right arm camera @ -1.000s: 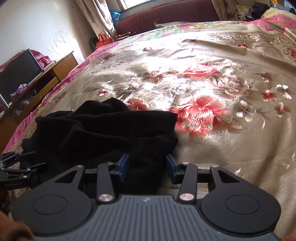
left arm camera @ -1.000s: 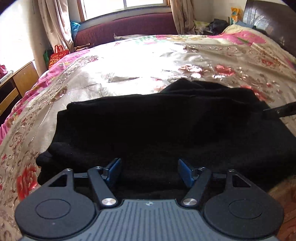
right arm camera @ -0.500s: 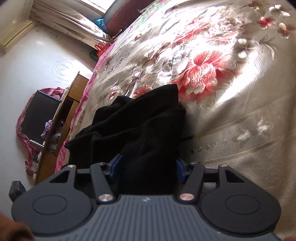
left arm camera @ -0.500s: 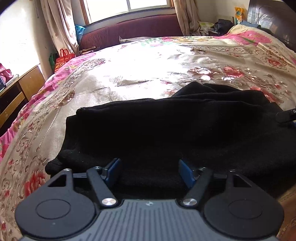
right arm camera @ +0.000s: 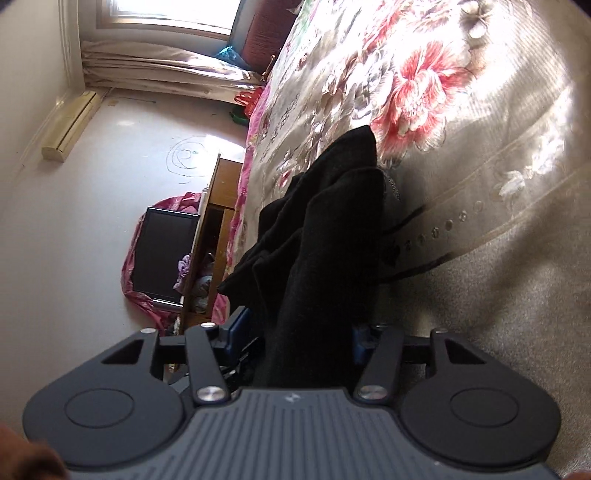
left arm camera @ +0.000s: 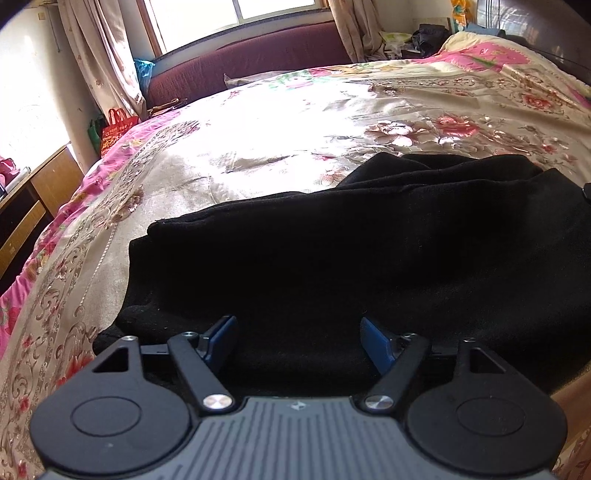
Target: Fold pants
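Black pants (left arm camera: 351,251) lie folded in layers across the near part of a floral bedspread (left arm camera: 295,122). My left gripper (left arm camera: 298,341) is open, its blue pads wide apart, low over the near edge of the cloth. In the right wrist view the camera is rolled on its side. My right gripper (right arm camera: 295,332) holds a thick fold of the pants (right arm camera: 325,236) between its blue pads, lifted off the bedspread (right arm camera: 480,147). The pads are partly hidden by cloth.
A maroon sofa (left arm camera: 251,62) and curtains stand under the window beyond the bed. A wooden cabinet (left arm camera: 33,199) runs along the bed's left side, with a dark screen (right arm camera: 162,251) on it in the right wrist view. A dark headboard (left arm camera: 535,26) is at far right.
My right gripper has rolled onto its side and lifted the pants' end off the bed. The left gripper has eased back and stayed open over the cloth.
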Available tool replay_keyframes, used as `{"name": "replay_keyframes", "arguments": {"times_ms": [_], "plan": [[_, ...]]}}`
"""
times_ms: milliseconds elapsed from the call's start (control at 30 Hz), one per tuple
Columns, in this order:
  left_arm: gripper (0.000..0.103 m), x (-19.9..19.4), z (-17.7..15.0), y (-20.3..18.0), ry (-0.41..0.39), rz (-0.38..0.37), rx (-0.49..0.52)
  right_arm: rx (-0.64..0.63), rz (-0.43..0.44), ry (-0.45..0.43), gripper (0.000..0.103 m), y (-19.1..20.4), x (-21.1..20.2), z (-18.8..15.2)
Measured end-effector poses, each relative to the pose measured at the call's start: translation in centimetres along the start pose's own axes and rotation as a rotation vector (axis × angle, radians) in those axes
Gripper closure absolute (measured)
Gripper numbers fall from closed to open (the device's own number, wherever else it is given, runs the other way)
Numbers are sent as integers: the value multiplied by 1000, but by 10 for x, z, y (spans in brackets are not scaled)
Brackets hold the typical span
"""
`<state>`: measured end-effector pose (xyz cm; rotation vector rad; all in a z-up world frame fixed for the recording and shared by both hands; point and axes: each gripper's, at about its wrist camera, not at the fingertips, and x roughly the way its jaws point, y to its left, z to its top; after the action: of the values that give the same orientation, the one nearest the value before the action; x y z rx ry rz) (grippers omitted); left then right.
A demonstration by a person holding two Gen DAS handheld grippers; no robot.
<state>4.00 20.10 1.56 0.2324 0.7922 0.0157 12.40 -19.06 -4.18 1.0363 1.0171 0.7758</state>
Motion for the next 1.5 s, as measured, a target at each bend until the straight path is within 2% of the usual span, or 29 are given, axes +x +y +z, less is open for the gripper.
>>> {"name": "replay_keyframes", "arguments": {"times_ms": [100, 133, 167, 233, 267, 400, 500, 600, 733, 833, 900, 1033, 1100, 1167, 1300, 1367, 1467, 1500], "plan": [[15, 3, 3, -1, 9, 7, -19, -18, 18, 48, 49, 0, 29, 4], [15, 3, 4, -2, 10, 10, -20, -20, 0, 56, 54, 1, 41, 6], [15, 3, 4, -4, 10, 12, -13, -21, -35, 56, 70, 1, 51, 7], [15, 5, 4, -8, 15, 31, 14, -2, -97, 39, 85, -2, 60, 11], [15, 6, 5, -8, 21, 30, 21, 22, -88, 29, 87, -3, 56, 11], [15, 5, 8, -13, 53, -42, -28, 21, -81, -13, 90, 4, 26, 1], [16, -3, 7, -41, 40, -82, 25, 47, -103, -34, 90, -1, -6, -5], [16, -13, 7, -73, 26, -157, 47, 53, -182, -45, 90, -3, -50, -9], [16, -26, 11, -115, -15, -302, 49, 57, -299, -84, 90, 12, -110, -13], [15, -29, 15, -150, -56, -362, 89, 31, -407, -128, 90, 42, -140, -14], [15, -29, 18, -165, -69, -389, 96, 5, -477, -143, 88, 69, -146, -13], [15, -29, 23, -173, -92, -393, 77, -111, -589, -117, 84, 120, -122, -9], [15, -29, 21, -167, -99, -403, 46, -172, -665, -88, 80, 147, -92, -5], [15, -29, 17, -161, -113, -417, 10, -224, -698, -73, 79, 165, -66, -1], [15, -34, 11, -151, -153, -428, 17, -198, -732, -25, 76, 181, -20, 10], [15, -35, 7, -141, -159, -447, -4, -184, -776, 32, 68, 189, 6, 14], [15, -34, 6, -125, -157, -472, -46, -275, -829, 89, 52, 206, 52, 4], [15, -34, 6, -121, -157, -480, -65, -296, -828, 103, 51, 209, 65, 2]]}}
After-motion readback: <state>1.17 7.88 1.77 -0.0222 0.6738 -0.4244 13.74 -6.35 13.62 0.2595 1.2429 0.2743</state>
